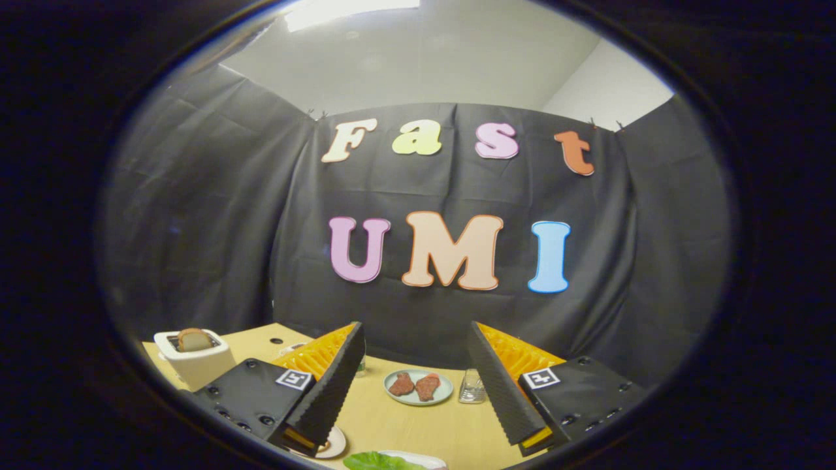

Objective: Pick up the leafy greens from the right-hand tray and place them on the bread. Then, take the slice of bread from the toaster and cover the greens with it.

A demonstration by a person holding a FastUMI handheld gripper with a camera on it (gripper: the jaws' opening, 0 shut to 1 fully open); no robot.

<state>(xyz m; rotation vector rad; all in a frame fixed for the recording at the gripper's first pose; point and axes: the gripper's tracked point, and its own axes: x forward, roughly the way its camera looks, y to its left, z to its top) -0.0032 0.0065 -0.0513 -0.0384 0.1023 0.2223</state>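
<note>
Nearest, at the foot of the gripper view, the leafy greens (377, 461) lie on a white tray (428, 459), both cut off so that only their upper parts can be made out; they sit below the gap between the fingers, not touched. The claw (417, 346) stands wide apart and holds nothing, raised above the counter (418, 431) and pointing level toward the booth wall. Each finger (330, 385) has a ribbed black pad with orange behind, and each black mount carries a small square black-and-white marker, not readable as words. Under the left finger a pale round plate (333, 445) peeps out, mostly hidden, so what it holds cannot be told. Beyond, between the fingers, a light blue plate (418, 387) bears two brown meat-like pieces (415, 385). Just beside it stands a small clear glass container (471, 386). Farther left, beyond the left finger, a white toaster (194, 358) holds a slice of bread (194, 339) upright in its slot.
</note>
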